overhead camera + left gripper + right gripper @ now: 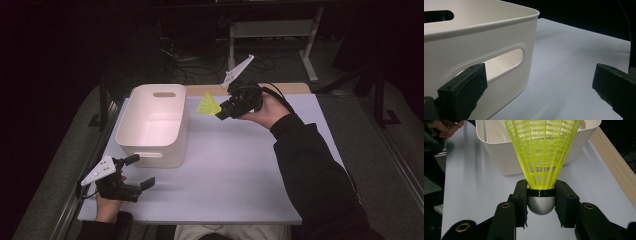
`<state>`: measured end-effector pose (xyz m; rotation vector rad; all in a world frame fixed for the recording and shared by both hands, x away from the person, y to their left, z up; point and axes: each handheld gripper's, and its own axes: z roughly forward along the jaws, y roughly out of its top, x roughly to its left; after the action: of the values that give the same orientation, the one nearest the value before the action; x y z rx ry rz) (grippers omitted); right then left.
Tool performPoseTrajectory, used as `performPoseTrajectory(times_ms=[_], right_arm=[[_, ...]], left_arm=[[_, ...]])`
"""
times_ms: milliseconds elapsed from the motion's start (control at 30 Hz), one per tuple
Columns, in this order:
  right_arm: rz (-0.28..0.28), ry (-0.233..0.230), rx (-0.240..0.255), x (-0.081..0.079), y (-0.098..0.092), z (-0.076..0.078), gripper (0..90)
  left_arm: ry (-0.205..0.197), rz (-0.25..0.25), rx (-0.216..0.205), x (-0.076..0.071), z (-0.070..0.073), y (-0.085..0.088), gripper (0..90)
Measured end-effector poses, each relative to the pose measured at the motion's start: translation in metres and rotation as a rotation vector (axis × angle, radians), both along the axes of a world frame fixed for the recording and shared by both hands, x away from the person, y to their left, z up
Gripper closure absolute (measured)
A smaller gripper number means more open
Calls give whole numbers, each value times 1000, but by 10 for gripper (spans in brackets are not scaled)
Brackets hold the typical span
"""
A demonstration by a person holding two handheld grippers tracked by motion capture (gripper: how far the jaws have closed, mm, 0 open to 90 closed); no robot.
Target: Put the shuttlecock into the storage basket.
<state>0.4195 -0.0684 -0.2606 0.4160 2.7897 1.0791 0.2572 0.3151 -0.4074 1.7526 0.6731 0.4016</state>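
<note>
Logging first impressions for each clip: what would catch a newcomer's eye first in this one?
The bright yellow shuttlecock stands out against the dark room, pinched at its silver cap by the right tool and held in the air just right of the white bin. The bin sits empty at the table's left. The left tool rests open at the table's near left corner, by the bin's slotted handle.
</note>
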Motion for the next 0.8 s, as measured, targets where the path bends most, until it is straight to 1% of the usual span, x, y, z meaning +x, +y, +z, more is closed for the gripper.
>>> performPoseTrajectory(times_ms=[333,800], right_arm=[[17,-6,-2,2,10,4,630],[26,-12,5,3,18,11,630]], left_arm=[[0,0,-1,0,0,0,0],[1,-1,1,0,0,0,0]])
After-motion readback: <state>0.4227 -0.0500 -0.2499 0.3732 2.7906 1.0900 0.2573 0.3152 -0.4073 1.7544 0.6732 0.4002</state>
